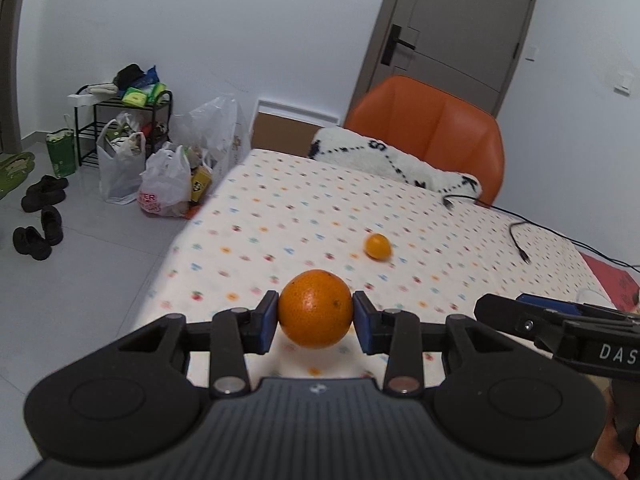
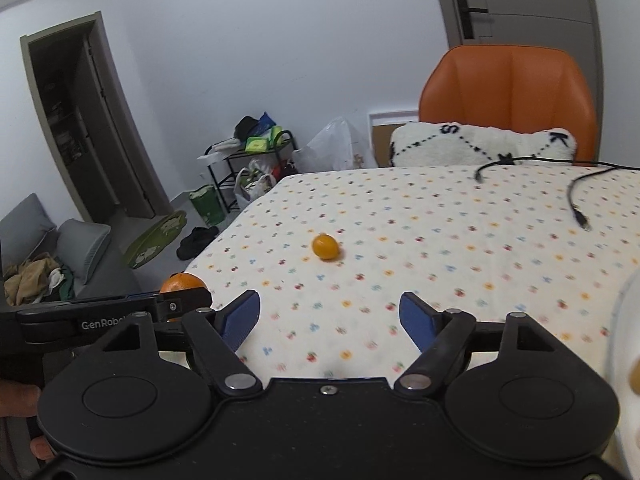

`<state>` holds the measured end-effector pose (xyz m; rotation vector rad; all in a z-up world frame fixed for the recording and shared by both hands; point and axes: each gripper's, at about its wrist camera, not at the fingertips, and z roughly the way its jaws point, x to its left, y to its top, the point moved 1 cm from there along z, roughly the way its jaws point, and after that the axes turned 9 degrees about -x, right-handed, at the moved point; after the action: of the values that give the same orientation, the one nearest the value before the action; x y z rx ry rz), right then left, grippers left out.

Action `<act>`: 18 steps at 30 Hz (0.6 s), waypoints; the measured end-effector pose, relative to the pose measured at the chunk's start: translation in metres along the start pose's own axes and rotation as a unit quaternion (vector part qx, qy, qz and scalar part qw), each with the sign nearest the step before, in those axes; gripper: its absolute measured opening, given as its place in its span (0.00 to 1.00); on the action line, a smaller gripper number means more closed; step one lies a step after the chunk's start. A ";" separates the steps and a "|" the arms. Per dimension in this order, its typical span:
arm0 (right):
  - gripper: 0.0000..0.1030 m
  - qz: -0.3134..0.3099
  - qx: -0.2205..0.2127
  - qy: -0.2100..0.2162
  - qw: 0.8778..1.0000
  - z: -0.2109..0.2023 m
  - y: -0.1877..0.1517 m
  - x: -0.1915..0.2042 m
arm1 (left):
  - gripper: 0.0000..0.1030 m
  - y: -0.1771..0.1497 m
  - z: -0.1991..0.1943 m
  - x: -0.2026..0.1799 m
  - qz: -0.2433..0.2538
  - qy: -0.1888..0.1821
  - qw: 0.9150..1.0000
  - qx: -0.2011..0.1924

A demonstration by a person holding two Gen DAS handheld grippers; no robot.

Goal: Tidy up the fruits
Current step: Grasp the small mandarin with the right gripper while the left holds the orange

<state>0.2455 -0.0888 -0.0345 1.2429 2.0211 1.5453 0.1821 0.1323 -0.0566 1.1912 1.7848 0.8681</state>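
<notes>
My left gripper [image 1: 315, 316] is shut on a large orange [image 1: 315, 308], held just above the dotted tablecloth [image 1: 280, 216] near its front left corner. The same orange [image 2: 182, 282] peeks out behind the left gripper at the left of the right wrist view. A small yellow-orange fruit [image 1: 377, 246] lies loose on the cloth farther back; it also shows as the small fruit [image 2: 325, 247] ahead of my right gripper [image 2: 330, 316]. That gripper stands open above the cloth with nothing between its blue pads [image 2: 416, 320]. A white plate rim [image 2: 624, 360] is at the far right edge, blurred.
Black cables [image 1: 520, 236] trail over the cloth's back right. An orange chair [image 1: 436, 128] with a white cushion [image 1: 384, 160] stands behind the table. Bags [image 1: 164, 184], a black rack [image 1: 132, 120] and shoes [image 1: 40, 216] sit on the floor to the left.
</notes>
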 end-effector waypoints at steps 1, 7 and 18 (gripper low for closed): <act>0.71 -0.003 0.003 0.000 1.000 0.005 0.001 0.002 | 0.37 0.001 0.002 0.003 -0.002 0.003 1.000 -0.001; 0.64 -0.025 0.016 -0.002 1.000 0.034 0.007 0.010 | 0.37 0.008 0.015 0.019 -0.013 0.012 1.000 -0.002; 0.56 -0.038 0.033 0.000 0.999 0.085 0.018 0.015 | 0.37 0.012 0.033 0.038 -0.024 0.020 1.000 0.000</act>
<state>0.3032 -0.0235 -0.0467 1.1768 2.1100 1.4537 0.2077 0.1754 -0.0698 1.1337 1.8378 0.8715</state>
